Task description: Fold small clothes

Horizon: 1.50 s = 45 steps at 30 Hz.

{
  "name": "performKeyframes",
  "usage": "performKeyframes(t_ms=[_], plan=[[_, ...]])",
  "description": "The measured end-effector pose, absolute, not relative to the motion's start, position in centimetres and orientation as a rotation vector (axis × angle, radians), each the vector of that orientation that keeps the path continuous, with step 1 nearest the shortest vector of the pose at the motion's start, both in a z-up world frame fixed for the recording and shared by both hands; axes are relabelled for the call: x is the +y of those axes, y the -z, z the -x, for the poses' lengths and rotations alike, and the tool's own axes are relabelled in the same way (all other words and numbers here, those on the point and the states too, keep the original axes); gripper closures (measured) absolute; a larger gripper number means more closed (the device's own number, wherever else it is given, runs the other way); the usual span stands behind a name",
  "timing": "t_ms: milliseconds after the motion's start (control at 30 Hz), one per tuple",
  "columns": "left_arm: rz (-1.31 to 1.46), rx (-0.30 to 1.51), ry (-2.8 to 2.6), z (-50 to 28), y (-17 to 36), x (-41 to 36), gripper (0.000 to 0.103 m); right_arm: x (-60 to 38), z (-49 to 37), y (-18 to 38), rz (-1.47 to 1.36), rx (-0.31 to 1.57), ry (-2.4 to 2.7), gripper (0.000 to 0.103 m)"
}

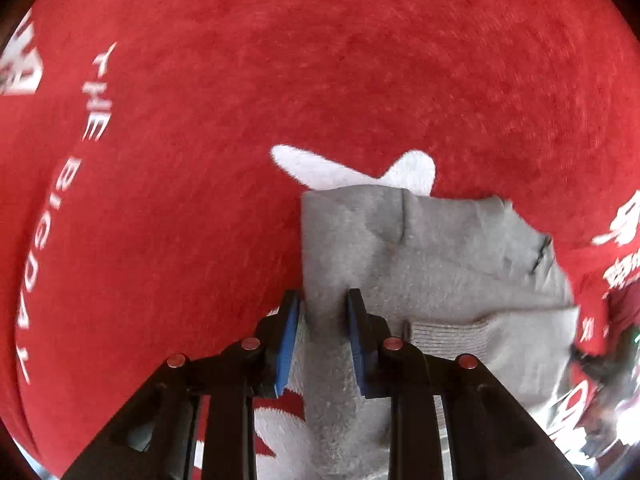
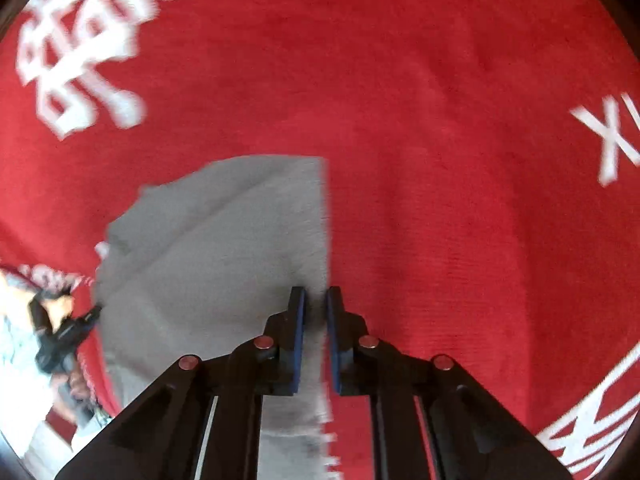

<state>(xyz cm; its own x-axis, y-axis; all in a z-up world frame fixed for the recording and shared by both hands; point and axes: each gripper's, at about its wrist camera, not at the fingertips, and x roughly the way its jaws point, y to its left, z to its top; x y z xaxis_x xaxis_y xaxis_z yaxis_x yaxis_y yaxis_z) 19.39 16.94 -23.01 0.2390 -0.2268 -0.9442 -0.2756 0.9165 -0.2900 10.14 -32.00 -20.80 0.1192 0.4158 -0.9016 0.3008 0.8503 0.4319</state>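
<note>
On the red printed cloth [image 1: 360, 60] that is covering the work surface, the grey knit garment [image 1: 432, 248] is lying partly bunched, and I am working it from both side edges. My left gripper [image 1: 324, 300] is pinching a raised ridge of its left edge between the blue pads [image 1: 289, 332]; my right gripper [image 2: 316, 300] is sitting nearly closed on the thin right edge. I am judging the fabric to be light, soft and floppy, likely to sag and drag, so I am favouring holds at hems or corners rather than mid-panel. I am struggling to tell what garment it is: its near end is hidden under the gripper bodies, the ribbed band [image 1: 448, 336] is only partly showing, and the edges are blurring.
</note>
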Motion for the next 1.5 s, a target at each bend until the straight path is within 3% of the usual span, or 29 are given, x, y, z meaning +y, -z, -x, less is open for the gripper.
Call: performKeyframes(t_ms=[133,167,233,267,300,333,367,433,867,1500], plan=[[0.333,1.345,-0.086,-18.1,21.2,16.0,0.075,-31.9,-9.1,19.5,-0.588,1.444,-0.064,0.09],[0.309,1.353,-0.091,-17.8,21.0,15.6,0.07,-31.6,-8.8,19.0,-0.571,1.444,-0.064,0.089],[0.246,1.358,-0.113,-16.3,20.1,14.6,0.024,-30.9,-8.0,18.1,-0.538,1.439,-0.067,0.089],[0.213,1.333,-0.124,-15.3,19.3,13.9,0.021,-30.3,-7.3,17.3,-0.51,1.43,-0.074,0.087],[0.193,1.329,-0.122,-14.5,19.0,13.2,0.021,-29.6,-6.7,16.7,-0.495,1.425,-0.082,0.084],[0.177,1.338,-0.117,-13.5,18.7,12.7,0.021,-29.0,-6.1,16.2,-0.49,1.421,-0.094,0.074],[0.174,1.348,-0.117,-12.7,18.5,12.2,0.021,-28.7,-5.6,15.8,-0.491,1.418,-0.104,0.057],[0.167,1.371,-0.113,-11.4,18.5,11.3,0.021,-28.0,-4.3,15.1,-0.497,1.417,-0.13,0.038],[0.108,1.497,0.004,-3.7,17.9,5.7,0.021,-18.9,5.1,12.5,-0.283,1.537,-0.248,0.037],[0.025,1.503,0.057,1.0,16.8,2.3,0.021,-19.9,10.7,11.6,-0.365,1.542,-0.174,0.037]])
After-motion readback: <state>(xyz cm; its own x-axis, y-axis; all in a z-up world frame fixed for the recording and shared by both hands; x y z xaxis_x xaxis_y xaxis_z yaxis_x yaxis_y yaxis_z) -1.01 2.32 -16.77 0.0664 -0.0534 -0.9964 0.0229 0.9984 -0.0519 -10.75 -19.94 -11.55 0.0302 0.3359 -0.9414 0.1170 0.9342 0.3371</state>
